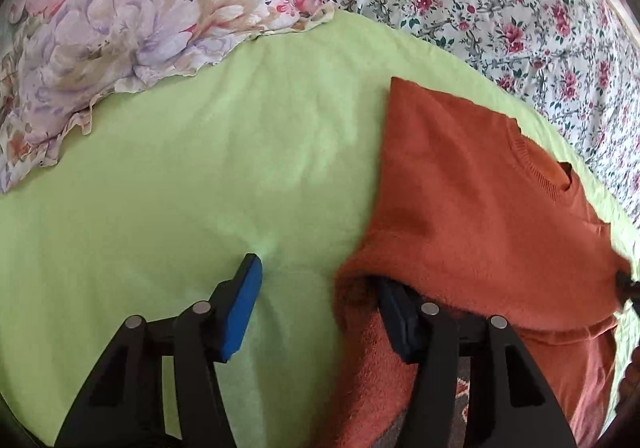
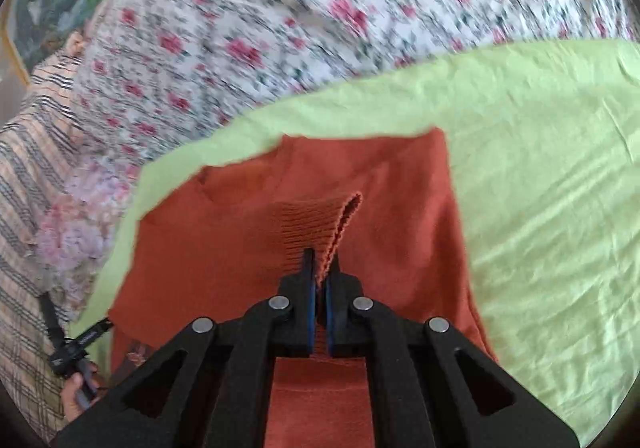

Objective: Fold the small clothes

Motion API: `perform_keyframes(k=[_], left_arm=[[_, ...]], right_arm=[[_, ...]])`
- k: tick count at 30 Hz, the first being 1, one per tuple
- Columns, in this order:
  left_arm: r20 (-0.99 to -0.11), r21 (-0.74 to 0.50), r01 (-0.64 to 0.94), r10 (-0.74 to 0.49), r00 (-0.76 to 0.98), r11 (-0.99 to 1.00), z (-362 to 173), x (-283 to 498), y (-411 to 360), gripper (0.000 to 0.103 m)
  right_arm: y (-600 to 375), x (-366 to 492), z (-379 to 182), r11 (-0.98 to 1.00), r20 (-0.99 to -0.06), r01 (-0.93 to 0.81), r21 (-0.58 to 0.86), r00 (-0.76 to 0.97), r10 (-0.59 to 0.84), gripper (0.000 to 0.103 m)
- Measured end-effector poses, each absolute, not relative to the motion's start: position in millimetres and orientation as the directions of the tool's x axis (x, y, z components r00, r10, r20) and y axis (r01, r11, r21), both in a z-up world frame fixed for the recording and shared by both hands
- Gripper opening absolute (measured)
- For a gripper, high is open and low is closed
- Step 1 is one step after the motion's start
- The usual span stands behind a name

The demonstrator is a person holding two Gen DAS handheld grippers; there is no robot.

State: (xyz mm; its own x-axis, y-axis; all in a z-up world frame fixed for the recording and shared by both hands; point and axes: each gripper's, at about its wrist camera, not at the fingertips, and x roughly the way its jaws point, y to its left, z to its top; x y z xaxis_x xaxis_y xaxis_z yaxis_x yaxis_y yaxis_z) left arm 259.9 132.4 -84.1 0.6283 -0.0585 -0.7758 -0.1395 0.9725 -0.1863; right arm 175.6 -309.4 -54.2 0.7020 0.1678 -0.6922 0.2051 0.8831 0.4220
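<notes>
My right gripper (image 2: 320, 268) is clenched on the ribbed cuff (image 2: 316, 224) of the rust-orange sweater (image 2: 248, 232), the knit pinched between my two blue pads (image 2: 310, 312) and fanning up and forward from them. Under that raised cuff the body of the sweater lies spread on the lime-green sheet (image 2: 540, 176), its neckline (image 2: 204, 178) toward my left and a straight folded edge along its right side. My left gripper (image 1: 320, 288) stands released, jaws wide apart: its left blue pad (image 1: 242, 312) rests bare over the green sheet (image 1: 180, 176), while the right finger (image 1: 400, 324) is tucked beneath the lower edge of the sweater (image 1: 480, 208), the cloth draped over its tip. From that side the sweater lies to the right of the gap, ribbed collar (image 1: 536, 164) toward the far right, the fabric bunched near my finger. Beyond the green sheet a white cover with small red roses (image 1: 500, 8) spreads across the bed, and a ruffled pillow in pale lilac and pink blooms (image 1: 120, 20) sits on the sheet's far left edge. In the right wrist view a plaid fabric (image 2: 28, 176) lies at the left, and low down there a hand (image 2: 74, 394) grips a black handle (image 2: 76, 348).
</notes>
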Motion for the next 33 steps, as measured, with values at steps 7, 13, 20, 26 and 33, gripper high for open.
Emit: perform_keyframes(k=[7, 13, 20, 26, 33], left_arm=[[-0.763, -0.249, -0.134, -0.109, 0.637, 0.959, -86.4, 258.3, 141.4, 0.058], [-0.763, -0.238, -0.138, -0.097, 0.639, 0.961, -86.0, 258.1, 139.5, 0.058], [-0.788, -0.231, -0.056, -0.153, 0.597, 0.971, -78.0, 221.6, 144.6, 0.056], [-0.802, -0.328, 0.074, -0.319, 0.504, 0.942, -79.8, 150.1, 145.2, 0.071], [-0.799, -0.384, 0.21, -0.437, 0.414, 0.899, -86.8, 60.4, 138.8, 0.081]], right_arm=[[-317.7, 174.2, -83.1, 0.892, -0.798, 0.33, 0.31, 0.601, 0.055, 0.008], [-283.0, 177.7, -68.3, 0.913, -0.742, 0.146, 0.381, 0.637, 0.208, 0.011], [-322.2, 149.5, -89.2, 0.858, -0.788, 0.31, 0.409, 0.594, 0.161, 0.011], [-310.6, 61.8, -53.1, 0.836, -0.669, 0.165, 0.523, 0.687, 0.283, 0.064], [-299.7, -30.1, -63.7, 0.805, -0.637, 0.1, 0.585, 0.672, 0.379, 0.064]])
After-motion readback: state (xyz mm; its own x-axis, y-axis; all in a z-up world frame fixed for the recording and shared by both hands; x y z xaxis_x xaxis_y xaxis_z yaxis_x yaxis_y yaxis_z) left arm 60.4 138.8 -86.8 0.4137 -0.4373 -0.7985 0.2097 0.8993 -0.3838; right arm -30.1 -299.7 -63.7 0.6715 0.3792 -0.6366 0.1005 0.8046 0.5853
